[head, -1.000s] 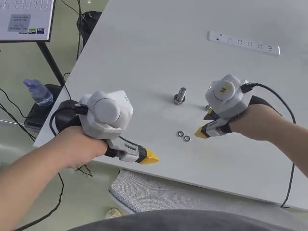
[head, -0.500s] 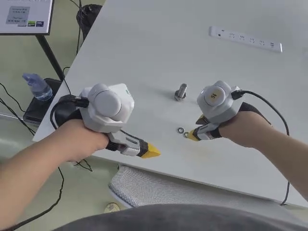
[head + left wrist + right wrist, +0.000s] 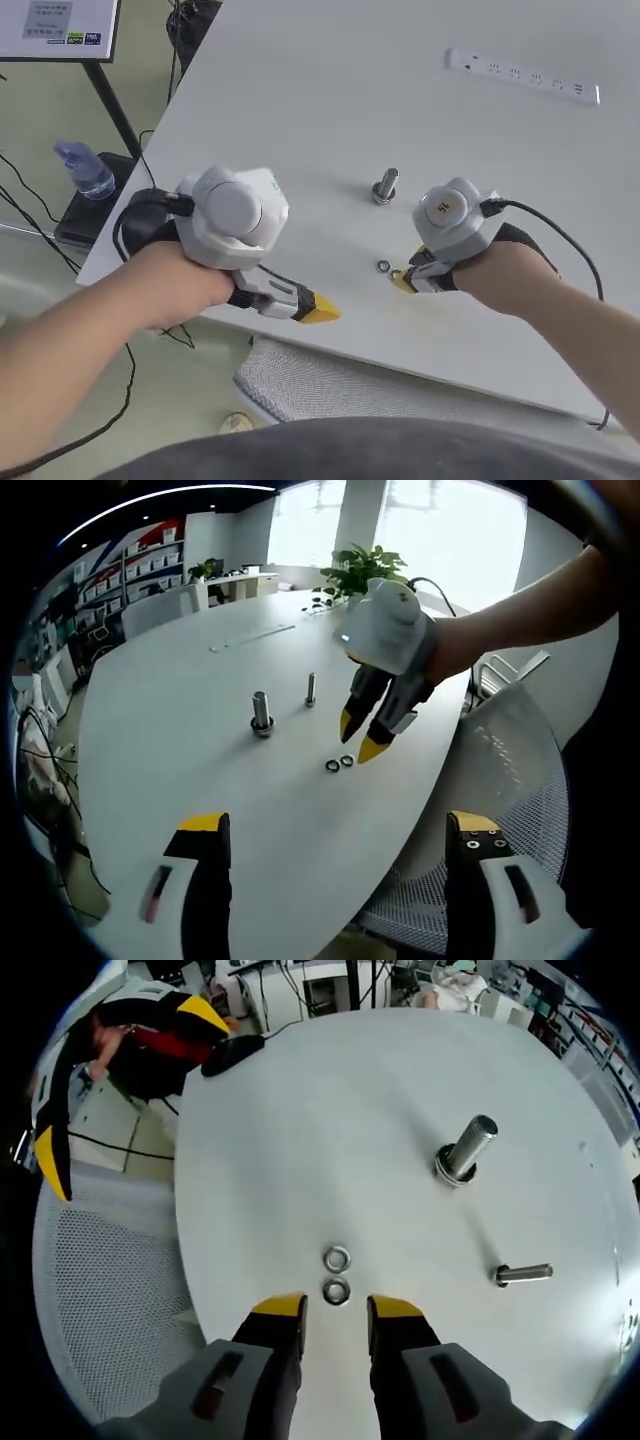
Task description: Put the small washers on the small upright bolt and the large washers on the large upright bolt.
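Two small metal washers (image 3: 337,1258) (image 3: 336,1291) lie side by side on the white table; they also show as washers (image 3: 340,763). My right gripper (image 3: 337,1310) is open by a narrow gap, its yellow tips just short of the nearer washer, nothing between them. In the head view the right gripper (image 3: 403,281) points down beside one washer (image 3: 383,266). The large upright bolt (image 3: 465,1150) (image 3: 385,186) and the small upright bolt (image 3: 523,1274) (image 3: 310,688) stand beyond. My left gripper (image 3: 335,830) (image 3: 320,312) hangs open and wide at the table's near edge, holding nothing.
A white power strip (image 3: 520,77) lies at the far right of the table. A grey mesh chair (image 3: 300,380) sits just below the near edge. On the floor to the left are a plastic bottle (image 3: 85,170) and cables.
My right gripper has moved left and down to the two washers, its tips now right at them. The left gripper has barely moved.
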Demonstrator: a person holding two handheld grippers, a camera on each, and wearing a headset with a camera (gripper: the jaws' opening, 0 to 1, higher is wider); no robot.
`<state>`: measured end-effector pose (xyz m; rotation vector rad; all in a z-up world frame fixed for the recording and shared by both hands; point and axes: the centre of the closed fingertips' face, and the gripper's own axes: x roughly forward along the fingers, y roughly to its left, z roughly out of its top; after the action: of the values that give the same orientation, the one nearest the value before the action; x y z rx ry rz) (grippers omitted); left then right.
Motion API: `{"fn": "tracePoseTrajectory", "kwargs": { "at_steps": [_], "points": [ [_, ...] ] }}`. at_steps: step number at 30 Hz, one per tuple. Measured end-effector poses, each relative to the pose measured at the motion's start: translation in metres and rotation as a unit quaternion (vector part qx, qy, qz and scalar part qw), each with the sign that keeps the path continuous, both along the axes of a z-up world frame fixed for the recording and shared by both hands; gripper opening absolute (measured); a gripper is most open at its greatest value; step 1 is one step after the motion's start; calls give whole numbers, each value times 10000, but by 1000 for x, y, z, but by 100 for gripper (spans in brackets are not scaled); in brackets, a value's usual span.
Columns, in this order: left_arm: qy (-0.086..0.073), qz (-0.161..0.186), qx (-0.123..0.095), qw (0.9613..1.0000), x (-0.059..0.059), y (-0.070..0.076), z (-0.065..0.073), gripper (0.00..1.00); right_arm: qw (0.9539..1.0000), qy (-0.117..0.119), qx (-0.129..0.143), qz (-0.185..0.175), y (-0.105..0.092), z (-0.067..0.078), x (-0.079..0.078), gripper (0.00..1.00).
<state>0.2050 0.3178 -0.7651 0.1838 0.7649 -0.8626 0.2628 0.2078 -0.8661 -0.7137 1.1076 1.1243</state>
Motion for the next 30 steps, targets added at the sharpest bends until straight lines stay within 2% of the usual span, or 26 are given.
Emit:
{"fn": "tracePoseTrajectory", "kwargs": {
  "at_steps": [7,9,11,16,30],
  "points": [
    [29,-21,-33,10000,-2,0,-2,88,10000,-74,-25,-35,1,-9,3,22],
    [33,-24,-44,10000,-2,0,-3,88,9999,-87,-72,-7,1,-8,-1,21],
    [40,-35,-36,10000,-3,1,-3,88,9998,-175,-82,20,1,-7,1,20],
    [38,-41,-63,10000,-3,2,-3,88,9998,-160,-95,-9,5,-8,-1,19],
    [66,-72,-53,9999,-8,5,-5,86,9988,-391,-286,64,5,-6,-4,16]
  ]
}}
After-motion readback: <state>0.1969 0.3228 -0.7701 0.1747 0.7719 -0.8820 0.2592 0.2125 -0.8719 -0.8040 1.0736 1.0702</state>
